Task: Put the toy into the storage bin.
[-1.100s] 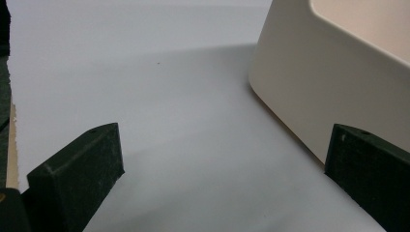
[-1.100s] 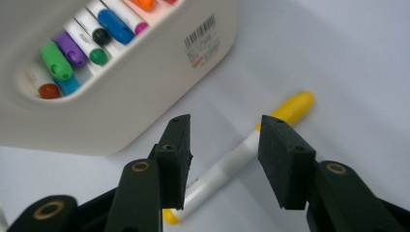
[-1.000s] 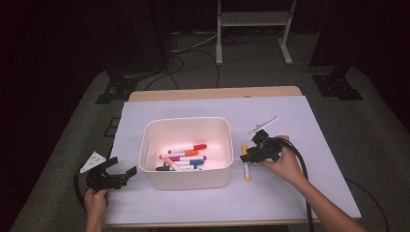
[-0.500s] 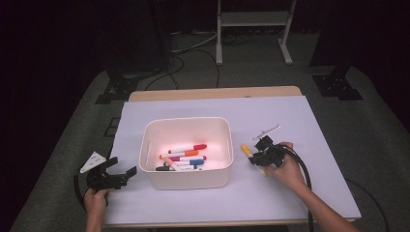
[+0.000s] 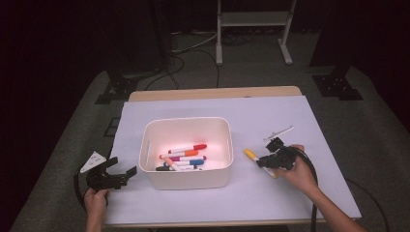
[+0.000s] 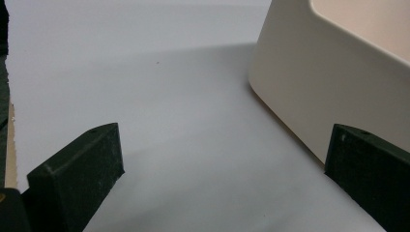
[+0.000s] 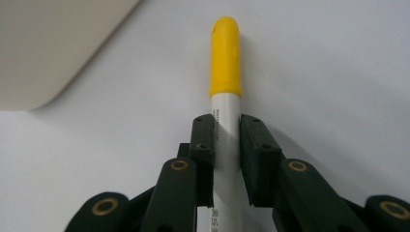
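Note:
A white marker with a yellow cap (image 5: 250, 154) (image 7: 225, 58) lies low over the white paper, right of the white bin (image 5: 186, 180). My right gripper (image 5: 263, 162) (image 7: 226, 128) has just closed its jaws, and its pads press the marker's white barrel from both sides. The cap points toward the bin. My left gripper (image 5: 123, 166) (image 6: 222, 145) rests open on the paper at the bin's left, with nothing between its jaws. The bin's wall (image 6: 314, 72) stands close to its right jaw.
Several coloured markers (image 5: 183, 157) lie inside the bin. A thin white stick (image 5: 279, 132) lies on the paper just beyond my right gripper. A metal stand (image 5: 251, 19) rises behind the table's far edge.
The right gripper's jaws have shut on the yellow-capped marker, and the hand has shifted a little toward the near right. The marker has turned so its cap faces the bin. The left gripper has stayed put.

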{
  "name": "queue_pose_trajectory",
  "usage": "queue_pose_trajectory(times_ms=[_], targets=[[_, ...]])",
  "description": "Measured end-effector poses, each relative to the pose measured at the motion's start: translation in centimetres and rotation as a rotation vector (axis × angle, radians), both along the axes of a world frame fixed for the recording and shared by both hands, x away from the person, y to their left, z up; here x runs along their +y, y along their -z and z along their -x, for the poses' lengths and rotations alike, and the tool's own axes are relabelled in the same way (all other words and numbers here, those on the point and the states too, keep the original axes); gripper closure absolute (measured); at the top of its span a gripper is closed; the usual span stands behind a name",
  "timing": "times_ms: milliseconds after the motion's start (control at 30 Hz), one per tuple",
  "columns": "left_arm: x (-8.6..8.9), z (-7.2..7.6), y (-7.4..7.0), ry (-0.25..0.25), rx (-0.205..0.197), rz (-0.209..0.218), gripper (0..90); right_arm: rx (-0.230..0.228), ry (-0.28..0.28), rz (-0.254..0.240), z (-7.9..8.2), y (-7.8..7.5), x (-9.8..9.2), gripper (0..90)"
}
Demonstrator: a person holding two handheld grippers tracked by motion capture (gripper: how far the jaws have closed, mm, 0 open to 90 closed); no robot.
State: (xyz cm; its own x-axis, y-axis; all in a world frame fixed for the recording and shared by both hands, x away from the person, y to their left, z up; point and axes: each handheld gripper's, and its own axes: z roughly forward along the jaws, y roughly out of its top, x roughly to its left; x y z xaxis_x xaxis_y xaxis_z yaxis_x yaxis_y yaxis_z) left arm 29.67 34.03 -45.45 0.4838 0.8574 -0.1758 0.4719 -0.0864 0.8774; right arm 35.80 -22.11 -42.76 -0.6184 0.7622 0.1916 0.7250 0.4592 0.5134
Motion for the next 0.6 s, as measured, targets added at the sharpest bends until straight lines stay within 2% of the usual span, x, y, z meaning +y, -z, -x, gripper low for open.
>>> queue_pose_trajectory(times_ms=[67, 133, 300, 400, 600], targets=[[0.0, 0.0, 0.0, 0.002, -0.001, 0.000, 0.0, 0.013, -0.009, -0.029, 0.4, -0.7, -0.3, 76.0], [0.0, 0.0, 0.0, 0.002, -0.003, -0.001, 0.0, 0.004, -0.023, -0.032, 0.8, -1.5, -0.4, 76.0], [0.0, 0.0, 0.0, 0.002, -0.003, -0.001, 0.0, -0.018, -0.052, -0.086, 1.6, -4.4, -0.4, 76.0], [0.0, 0.0, 0.0, 0.007, -0.006, -0.001, 0.0, -0.030, -0.079, -0.096, 1.9, -6.4, 0.1, 76.0], [0.0, 0.0, 0.0, 0.008, -0.003, -0.004, 0.0, -0.047, -0.130, -0.136, 2.3, -9.3, 1.2, 76.1]])
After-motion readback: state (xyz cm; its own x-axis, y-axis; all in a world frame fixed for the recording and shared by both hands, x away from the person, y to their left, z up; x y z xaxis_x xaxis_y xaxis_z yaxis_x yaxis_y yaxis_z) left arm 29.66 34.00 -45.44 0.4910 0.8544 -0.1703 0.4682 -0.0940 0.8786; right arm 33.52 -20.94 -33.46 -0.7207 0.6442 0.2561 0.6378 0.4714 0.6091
